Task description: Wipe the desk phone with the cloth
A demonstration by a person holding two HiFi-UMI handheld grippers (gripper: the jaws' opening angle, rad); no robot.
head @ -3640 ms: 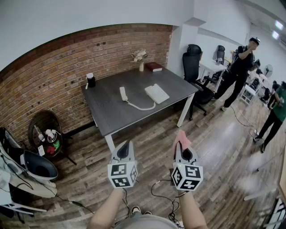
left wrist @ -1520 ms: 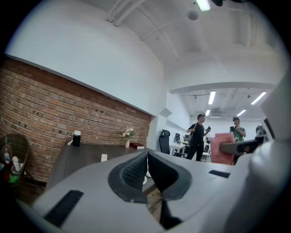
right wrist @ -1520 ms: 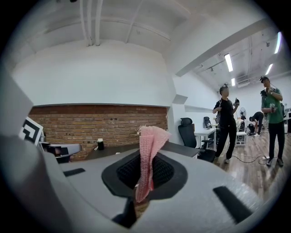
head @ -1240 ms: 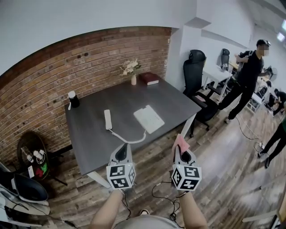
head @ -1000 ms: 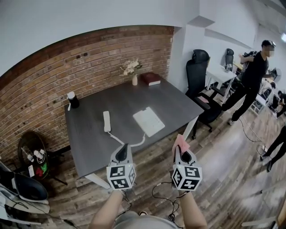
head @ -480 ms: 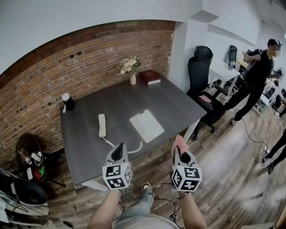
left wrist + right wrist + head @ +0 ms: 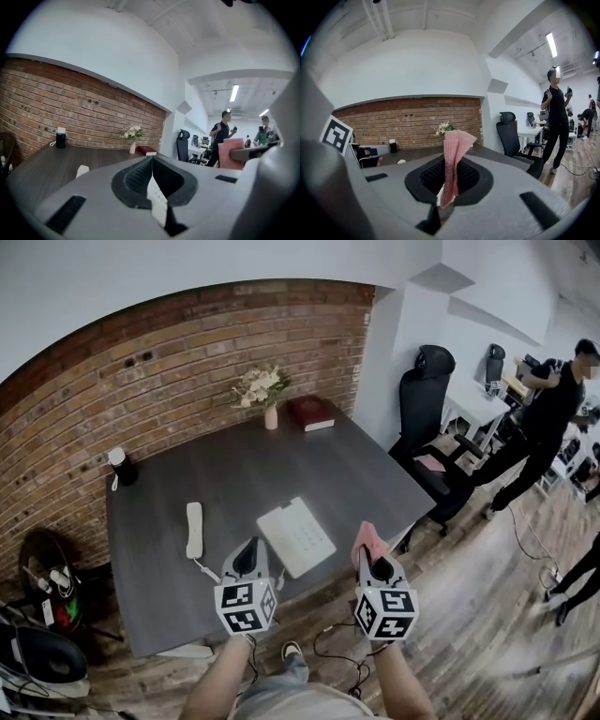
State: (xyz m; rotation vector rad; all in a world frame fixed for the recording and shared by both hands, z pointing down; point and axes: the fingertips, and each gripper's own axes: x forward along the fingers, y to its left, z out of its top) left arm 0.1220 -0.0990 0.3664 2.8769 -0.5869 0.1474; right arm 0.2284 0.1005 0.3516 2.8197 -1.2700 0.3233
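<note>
The white desk phone base [image 7: 296, 536] lies near the front edge of the dark table [image 7: 225, 474]. Its handset [image 7: 193, 529] rests off the base to the left, joined by a cord. My left gripper [image 7: 247, 559] hovers at the table's front edge, just left of the base, shut with nothing in it. My right gripper [image 7: 371, 554] hangs right of the base, shut on a pink cloth [image 7: 368, 539] that sticks up between its jaws. In the right gripper view the cloth [image 7: 453, 159] stands upright. The left gripper view shows a strip of the phone base [image 7: 157, 203] behind the closed jaws.
A vase of flowers [image 7: 262, 390] and a red book [image 7: 310, 412] sit at the table's far edge, a black cylinder [image 7: 119, 465] at the far left. A black office chair [image 7: 427, 418] stands right of the table. A person [image 7: 544, 423] stands far right.
The table and phone have come much closer as I walked up. Both grippers now hang at the table's front edge, with states unchanged.
</note>
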